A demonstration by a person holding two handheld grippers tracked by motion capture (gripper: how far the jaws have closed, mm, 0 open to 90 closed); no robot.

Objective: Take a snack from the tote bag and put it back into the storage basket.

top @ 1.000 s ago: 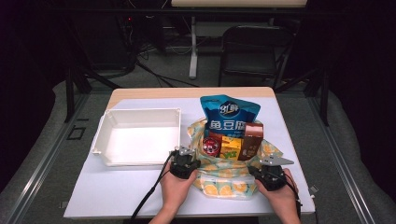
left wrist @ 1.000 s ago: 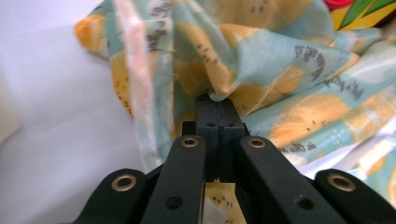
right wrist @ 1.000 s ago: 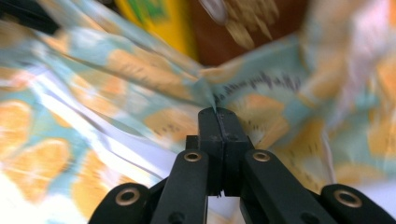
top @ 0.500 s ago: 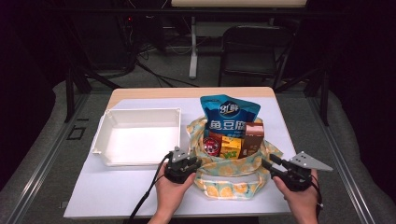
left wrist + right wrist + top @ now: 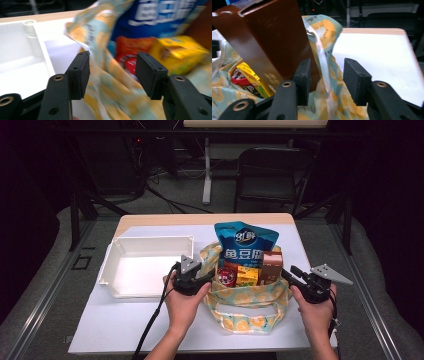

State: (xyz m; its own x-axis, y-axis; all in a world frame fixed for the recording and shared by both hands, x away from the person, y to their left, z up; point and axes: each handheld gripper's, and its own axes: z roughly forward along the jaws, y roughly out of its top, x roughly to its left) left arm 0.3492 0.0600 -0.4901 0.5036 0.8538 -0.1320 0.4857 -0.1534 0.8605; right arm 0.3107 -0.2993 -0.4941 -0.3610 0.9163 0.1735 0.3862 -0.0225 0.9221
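Observation:
A kiwi-print cloth bag [image 5: 247, 312] lies at the table's front middle. In it stand a blue snack pouch [image 5: 245, 245], a brown carton [image 5: 271, 265], a yellow box [image 5: 246, 275] and a red can [image 5: 226, 276]. My left gripper [image 5: 207, 279] is at the bag's left rim. Its jaws have just been opening; the rim cloth [image 5: 100, 37] runs loose between the pads of the left gripper [image 5: 112, 67]. My right gripper [image 5: 289, 272] is at the right rim beside the brown carton [image 5: 267, 37]. The right gripper's [image 5: 325, 72] jaws have just been opening too, with the cloth [image 5: 324, 32] between them, not pinched.
A shallow white tray [image 5: 150, 240] sits left of the bag, close to my left hand. Its corner [image 5: 30, 23] is just past the left jaw. Bare white tabletop [image 5: 382, 50] stretches to the right of the bag. A dark chair [image 5: 272, 175] stands beyond the table.
Both hands rose and drew apart from the bag's front to its sides. The jaws of both grippers went from shut to apart, and the bag's rim now stands up around the goods.

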